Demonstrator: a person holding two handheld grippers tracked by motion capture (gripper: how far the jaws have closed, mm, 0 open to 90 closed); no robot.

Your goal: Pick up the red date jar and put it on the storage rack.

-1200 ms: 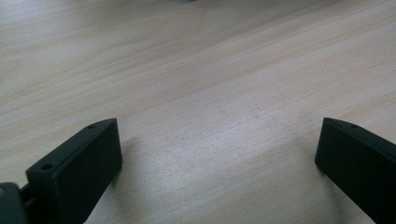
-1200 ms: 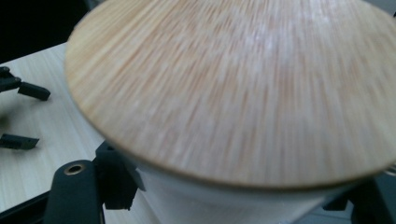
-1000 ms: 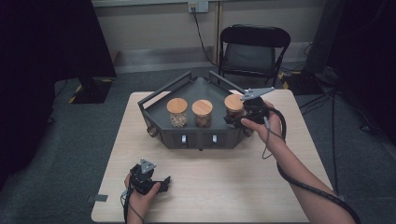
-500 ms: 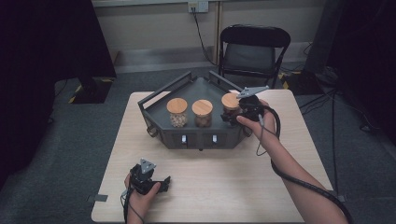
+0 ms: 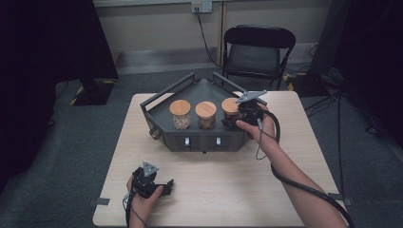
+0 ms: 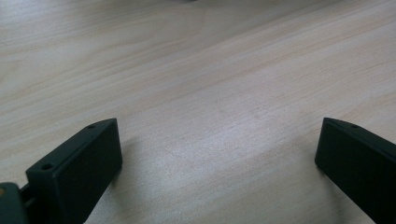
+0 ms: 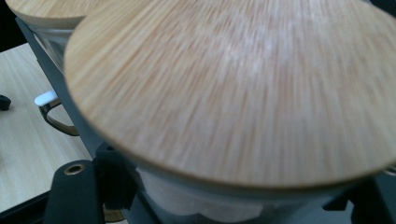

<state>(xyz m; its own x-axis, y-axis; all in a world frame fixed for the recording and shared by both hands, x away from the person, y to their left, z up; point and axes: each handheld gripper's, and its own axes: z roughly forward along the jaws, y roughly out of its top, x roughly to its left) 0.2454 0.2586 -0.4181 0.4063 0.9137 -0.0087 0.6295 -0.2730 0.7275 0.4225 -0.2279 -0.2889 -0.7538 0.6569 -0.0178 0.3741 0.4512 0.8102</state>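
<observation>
While our left tongs (image 5: 164, 183) idle spread on the counter (image 5: 228, 190), our right tongs (image 5: 231, 124) straddle the rightmost jar (image 5: 230, 110), grip unclear.

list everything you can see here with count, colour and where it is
jars: three, glass with wooden lids, in a row in the tray
tray: one, dark grey, far middle of the table
table: one, light wood
chair: one, black, behind the table
right gripper: one, black, jaws around the rightmost jar
left gripper: one, black, jaws open, resting low at the table's near left
hands: two, one on each gripper
</observation>
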